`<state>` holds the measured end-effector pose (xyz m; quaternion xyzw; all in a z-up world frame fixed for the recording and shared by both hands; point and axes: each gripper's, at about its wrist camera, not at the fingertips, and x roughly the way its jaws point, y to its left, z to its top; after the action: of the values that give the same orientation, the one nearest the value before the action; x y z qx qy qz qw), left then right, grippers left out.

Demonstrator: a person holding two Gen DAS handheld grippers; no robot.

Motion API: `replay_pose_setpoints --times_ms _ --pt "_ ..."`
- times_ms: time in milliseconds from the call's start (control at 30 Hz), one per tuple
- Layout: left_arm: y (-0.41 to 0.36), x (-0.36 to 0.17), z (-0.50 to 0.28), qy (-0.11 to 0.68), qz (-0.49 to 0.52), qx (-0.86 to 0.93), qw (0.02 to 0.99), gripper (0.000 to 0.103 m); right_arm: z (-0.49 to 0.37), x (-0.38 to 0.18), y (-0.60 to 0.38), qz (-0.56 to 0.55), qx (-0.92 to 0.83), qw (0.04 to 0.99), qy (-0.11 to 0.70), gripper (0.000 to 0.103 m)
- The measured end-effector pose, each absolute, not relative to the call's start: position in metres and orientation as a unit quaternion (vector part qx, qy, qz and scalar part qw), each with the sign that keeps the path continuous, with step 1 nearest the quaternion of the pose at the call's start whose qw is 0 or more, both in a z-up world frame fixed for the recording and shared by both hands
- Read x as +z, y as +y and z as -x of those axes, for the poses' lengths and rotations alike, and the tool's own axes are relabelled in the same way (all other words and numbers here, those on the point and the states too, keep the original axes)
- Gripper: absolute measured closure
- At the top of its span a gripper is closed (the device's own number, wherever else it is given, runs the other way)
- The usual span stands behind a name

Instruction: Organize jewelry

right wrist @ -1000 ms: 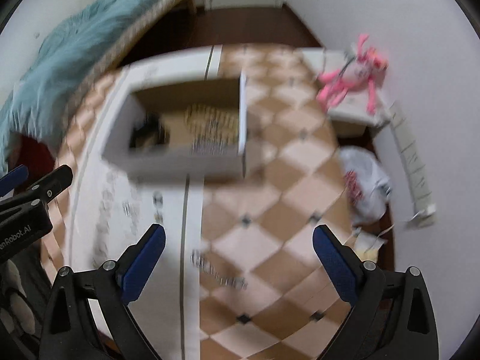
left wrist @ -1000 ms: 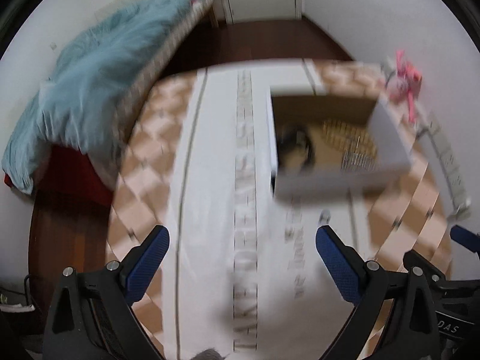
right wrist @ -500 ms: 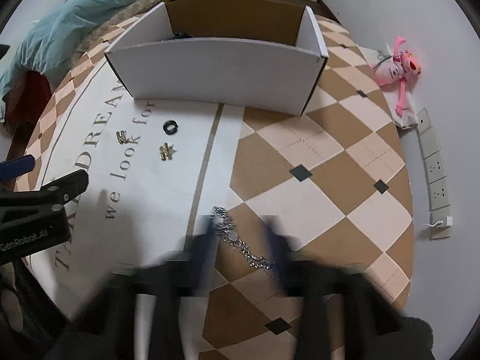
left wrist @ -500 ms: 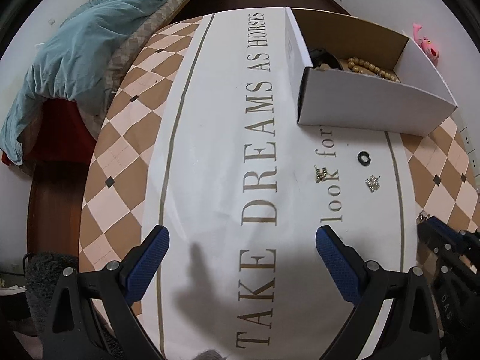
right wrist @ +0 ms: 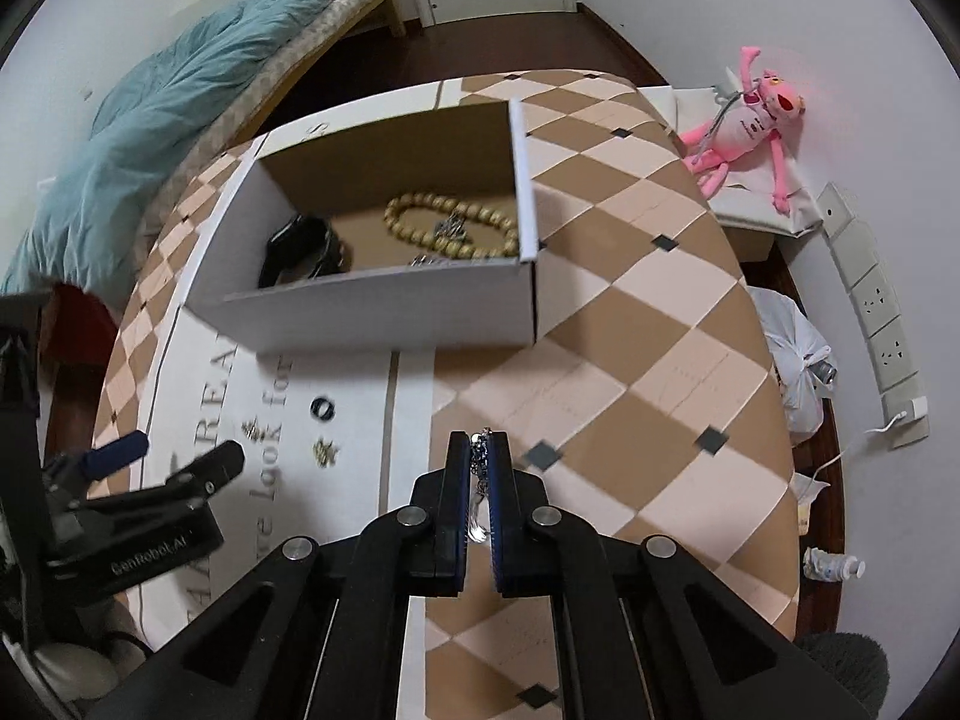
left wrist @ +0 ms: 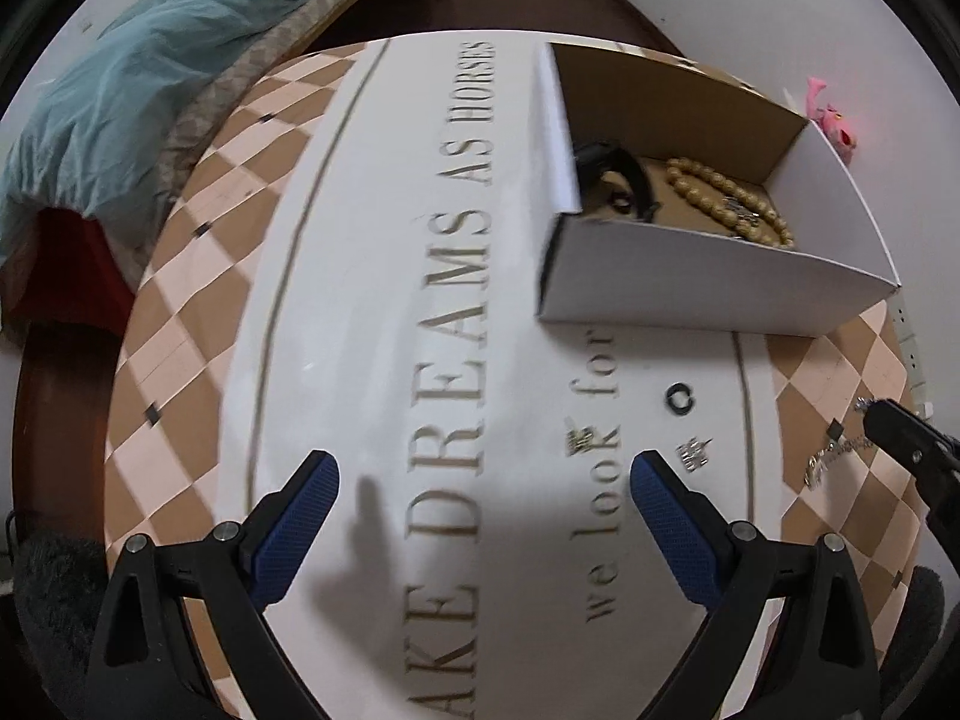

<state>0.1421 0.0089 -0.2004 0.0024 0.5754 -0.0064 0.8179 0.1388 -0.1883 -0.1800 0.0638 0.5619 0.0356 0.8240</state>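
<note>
My right gripper (right wrist: 479, 441) is shut on a silver chain (right wrist: 480, 480) and holds it above the table, in front of the white cardboard box (right wrist: 384, 312). The chain also dangles from it in the left wrist view (left wrist: 831, 456). The box holds a wooden bead bracelet (right wrist: 450, 228) and a black band (right wrist: 303, 246). On the cloth lie a black ring (right wrist: 321, 407) and two small gold pieces (right wrist: 326, 450) (right wrist: 253, 429). My left gripper (left wrist: 480, 480) is open and empty, low over the cloth, left of the ring (left wrist: 680, 399).
The table wears a checked cloth with a white lettered runner (left wrist: 420, 300). A bed with a teal blanket (right wrist: 150, 150) stands to the left. A pink plush toy (right wrist: 750, 120), a plastic bag (right wrist: 798, 372) and wall sockets (right wrist: 882, 324) lie to the right.
My right gripper came down onto the silver chain, shut on it and lifted it off the table. My left gripper dropped closer to the cloth and stays open.
</note>
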Motion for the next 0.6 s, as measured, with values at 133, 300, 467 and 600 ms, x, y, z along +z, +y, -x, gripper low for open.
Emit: replay_pose_setpoints --times_ms 133,300,467,600 --pt "-0.003 -0.204 -0.145 0.574 -0.018 -0.022 0.818 0.036 -0.145 -0.182 -0.193 -0.073 0.027 0.822 0.564 0.097" --pt "-0.012 -0.207 -0.147 0.572 -0.024 -0.038 0.819 0.073 -0.144 -0.184 -0.197 -0.074 0.022 0.822 0.564 0.097" --pt "-0.016 -0.207 -0.148 0.568 -0.026 -0.049 0.821 0.093 -0.143 -0.184 -0.198 -0.073 0.02 0.822 0.564 0.097" --pt "-0.015 -0.201 -0.145 0.559 -0.022 -0.055 0.827 0.097 -0.142 -0.179 -0.198 -0.075 0.023 0.824 0.561 0.097"
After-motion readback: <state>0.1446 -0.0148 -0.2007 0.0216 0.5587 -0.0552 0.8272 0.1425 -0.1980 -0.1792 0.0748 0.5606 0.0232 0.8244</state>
